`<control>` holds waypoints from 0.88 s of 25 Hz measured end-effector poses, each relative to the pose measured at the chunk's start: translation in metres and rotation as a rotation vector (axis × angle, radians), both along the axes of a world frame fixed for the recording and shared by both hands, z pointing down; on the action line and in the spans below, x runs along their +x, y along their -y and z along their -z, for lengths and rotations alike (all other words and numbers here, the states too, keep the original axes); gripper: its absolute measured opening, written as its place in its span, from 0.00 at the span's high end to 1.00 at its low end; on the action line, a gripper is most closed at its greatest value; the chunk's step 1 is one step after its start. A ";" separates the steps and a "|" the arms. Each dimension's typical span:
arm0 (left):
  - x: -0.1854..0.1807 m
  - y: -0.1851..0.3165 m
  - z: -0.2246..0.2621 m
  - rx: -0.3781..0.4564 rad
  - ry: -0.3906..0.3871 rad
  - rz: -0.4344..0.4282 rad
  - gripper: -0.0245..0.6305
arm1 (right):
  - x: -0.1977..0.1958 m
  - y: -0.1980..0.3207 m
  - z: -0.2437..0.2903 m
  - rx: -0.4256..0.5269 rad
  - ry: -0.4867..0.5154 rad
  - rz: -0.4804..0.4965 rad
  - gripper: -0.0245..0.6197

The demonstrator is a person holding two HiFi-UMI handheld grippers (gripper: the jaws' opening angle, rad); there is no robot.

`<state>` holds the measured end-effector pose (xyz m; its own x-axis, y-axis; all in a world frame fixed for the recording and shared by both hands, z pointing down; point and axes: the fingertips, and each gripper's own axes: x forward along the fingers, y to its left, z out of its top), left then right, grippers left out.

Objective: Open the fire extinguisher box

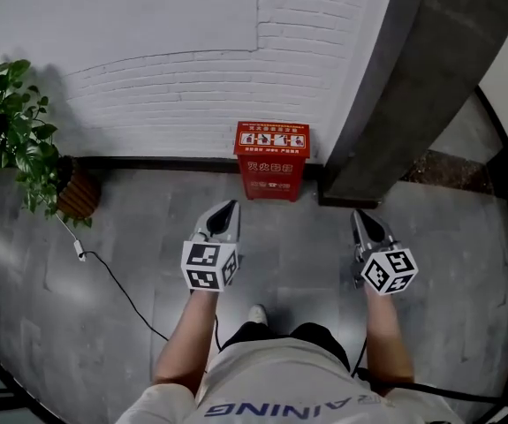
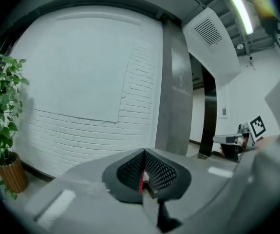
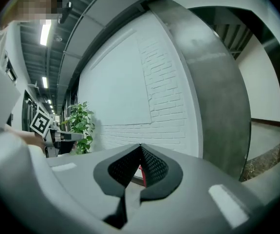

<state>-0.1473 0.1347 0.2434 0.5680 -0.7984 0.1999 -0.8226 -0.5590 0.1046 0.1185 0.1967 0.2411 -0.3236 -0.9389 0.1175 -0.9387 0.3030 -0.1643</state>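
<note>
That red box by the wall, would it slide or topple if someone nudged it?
The red fire extinguisher box stands against the brick wall, so a push toward the wall probably won't tip it. It looks boxy and rigid, likely stiff. Sideways, it might slide on the smooth floor.

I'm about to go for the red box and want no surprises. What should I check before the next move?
1. Fire extinguisher box in view, against the wall: ok.
2. Left tongs shut, empty: ok.
3. Right tongs shut, empty: ok.
4. Tongs at the box: not ok, both short of it.
5. Cable off the path, at left: ok.
6. Latch or handle spotted: cannot tell.
</note>
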 end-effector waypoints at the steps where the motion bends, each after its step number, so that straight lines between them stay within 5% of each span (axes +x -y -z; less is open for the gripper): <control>1: -0.003 0.013 0.001 -0.002 -0.002 -0.002 0.96 | -0.004 0.011 0.001 -0.005 -0.003 0.000 0.95; 11: 0.002 0.105 -0.010 -0.033 0.002 -0.018 0.96 | -0.004 0.104 -0.011 -0.041 -0.001 0.004 0.95; 22: 0.049 0.244 -0.019 -0.048 0.056 0.058 0.96 | 0.043 0.265 -0.037 -0.064 0.024 0.091 0.95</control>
